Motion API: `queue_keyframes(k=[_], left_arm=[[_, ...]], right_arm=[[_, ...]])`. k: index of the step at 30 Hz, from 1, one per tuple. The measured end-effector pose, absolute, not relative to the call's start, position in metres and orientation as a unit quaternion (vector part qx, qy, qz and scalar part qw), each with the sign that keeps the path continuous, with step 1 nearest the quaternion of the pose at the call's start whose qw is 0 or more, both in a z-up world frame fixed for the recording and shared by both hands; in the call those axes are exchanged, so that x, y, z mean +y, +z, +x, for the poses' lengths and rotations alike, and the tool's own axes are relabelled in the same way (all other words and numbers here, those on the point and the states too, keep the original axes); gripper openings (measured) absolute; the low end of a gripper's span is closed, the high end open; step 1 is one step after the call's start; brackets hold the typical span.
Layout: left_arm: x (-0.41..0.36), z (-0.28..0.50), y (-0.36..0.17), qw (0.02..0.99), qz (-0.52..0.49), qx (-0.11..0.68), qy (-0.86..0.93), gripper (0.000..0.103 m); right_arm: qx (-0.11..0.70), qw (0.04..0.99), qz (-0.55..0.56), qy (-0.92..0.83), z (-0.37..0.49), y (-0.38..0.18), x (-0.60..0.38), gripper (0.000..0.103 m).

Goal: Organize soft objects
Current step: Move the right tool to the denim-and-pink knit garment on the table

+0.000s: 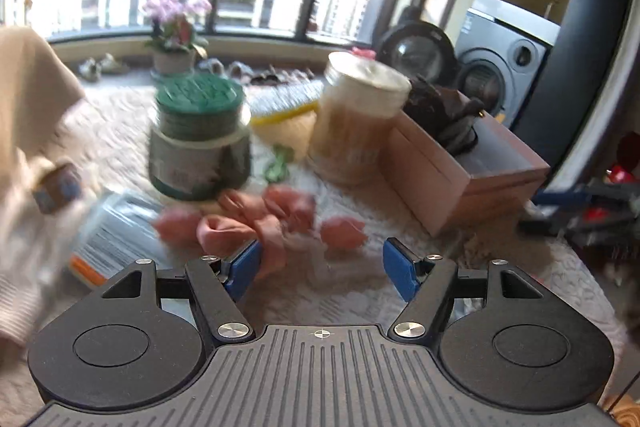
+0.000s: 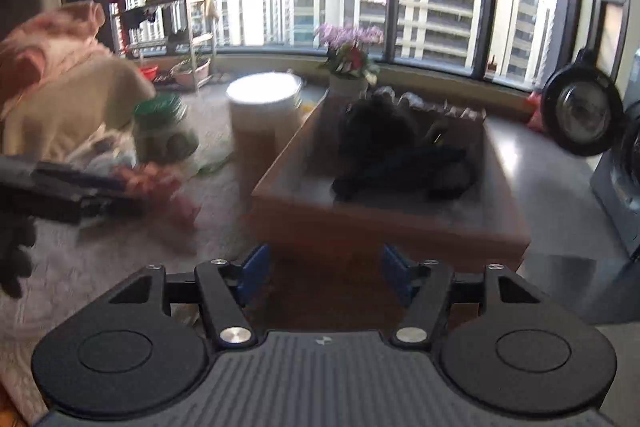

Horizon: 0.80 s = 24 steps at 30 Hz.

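The left gripper (image 1: 322,267) has its two blue pads spread wide apart, holding nothing. A crumpled pink cloth (image 1: 260,223) lies on the pale textured cover (image 1: 360,299) just ahead of it, with one fold reaching to the left pad (image 1: 244,267); whether pad and fold touch cannot be told through the blur.

The right gripper (image 2: 324,273) also has its pads apart and empty. It hangs in front of the near wall of a brown wooden box (image 2: 384,227). Inside the box lies a dark heap of fabric (image 2: 400,155). In the right wrist view the left gripper shows at the left edge, level with the pink cloth (image 2: 160,187), with a dark gloved hand (image 2: 16,251) below it.

Behind the cloth stand two jars: one with a green lid (image 1: 200,131), one with a white lid (image 1: 360,115). The box (image 1: 460,179) sits to the right of the white-lidded jar. A flat printed packet (image 1: 116,231) lies left of the cloth. A beige garment (image 1: 32,99) fills the left edge. One potted plant with purple flowers (image 1: 176,31) stands by the window.
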<state>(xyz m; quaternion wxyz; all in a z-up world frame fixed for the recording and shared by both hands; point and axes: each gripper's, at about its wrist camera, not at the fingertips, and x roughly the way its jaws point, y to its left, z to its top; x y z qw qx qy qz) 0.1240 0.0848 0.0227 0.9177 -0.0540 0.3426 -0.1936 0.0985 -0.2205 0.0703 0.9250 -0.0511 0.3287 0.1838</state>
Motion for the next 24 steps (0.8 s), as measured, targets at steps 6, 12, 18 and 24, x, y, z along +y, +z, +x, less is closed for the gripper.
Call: queue_keyframes(k=[6,12,18,24], left_arm=[[0.057,0.127,0.011,0.914,-0.042,0.347,-0.205,0.074],[0.047,0.127,0.003,0.919,-0.029,0.358,-0.163,0.074],[0.029,0.137,-0.001,0.925,0.02,0.349,-0.147,0.075],[0.019,0.125,-0.003,0.93,0.053,0.338,-0.138,0.07]], right_arm=[[0.375,0.915,-0.017,0.148,0.097,0.027,-0.231,0.063],[0.358,0.923,0.0,0.141,0.089,0.023,-0.238,0.067],[0.303,0.945,-0.016,0.118,0.078,0.034,-0.238,0.067],[0.297,0.95,-0.003,0.093,0.077,0.034,-0.249,0.067]])
